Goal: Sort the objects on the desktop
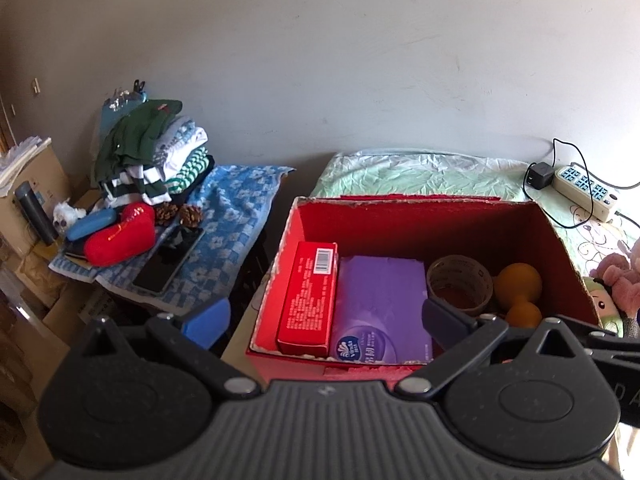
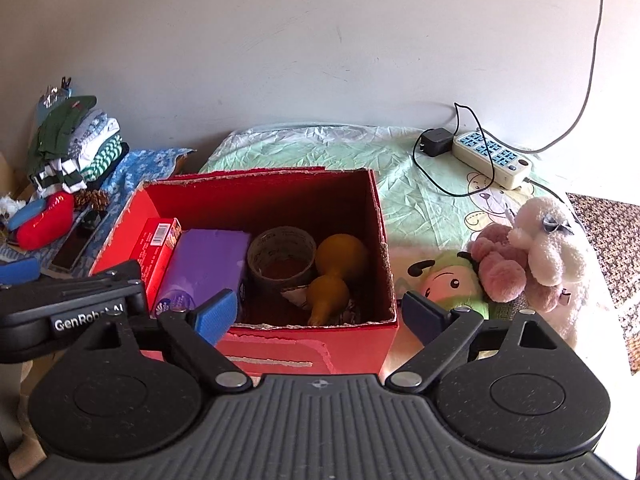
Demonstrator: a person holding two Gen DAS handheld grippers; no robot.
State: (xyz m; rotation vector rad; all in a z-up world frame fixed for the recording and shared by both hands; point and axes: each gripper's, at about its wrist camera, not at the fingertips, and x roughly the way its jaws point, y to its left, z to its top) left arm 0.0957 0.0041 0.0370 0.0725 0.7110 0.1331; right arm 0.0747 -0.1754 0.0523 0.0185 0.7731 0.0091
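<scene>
An open red cardboard box [image 1: 440, 220] [image 2: 260, 196] stands on the green-sheeted table. Inside lie a red carton [image 1: 308, 296] [image 2: 158, 248], a purple tissue pack [image 1: 380, 304] [image 2: 204, 268], a roll of tape [image 1: 460, 284] [image 2: 280, 260] and an orange gourd [image 1: 518, 288] [image 2: 338, 268]. My left gripper [image 1: 324, 320] hovers open over the box's near-left side, empty. My right gripper [image 2: 316, 316] is open at the box's front rim, empty. The left gripper's body [image 2: 68, 304] shows at the left of the right wrist view.
Plush toys [image 2: 532, 252] [image 1: 616, 284] lie right of the box. A power strip [image 2: 492, 158] [image 1: 584, 190] with charger and cable sits at the back right. On a blue towel [image 1: 236, 216] to the left lie folded clothes [image 1: 156, 152], a red pouch [image 1: 120, 236], a phone [image 1: 168, 260] and pine cones [image 1: 180, 212].
</scene>
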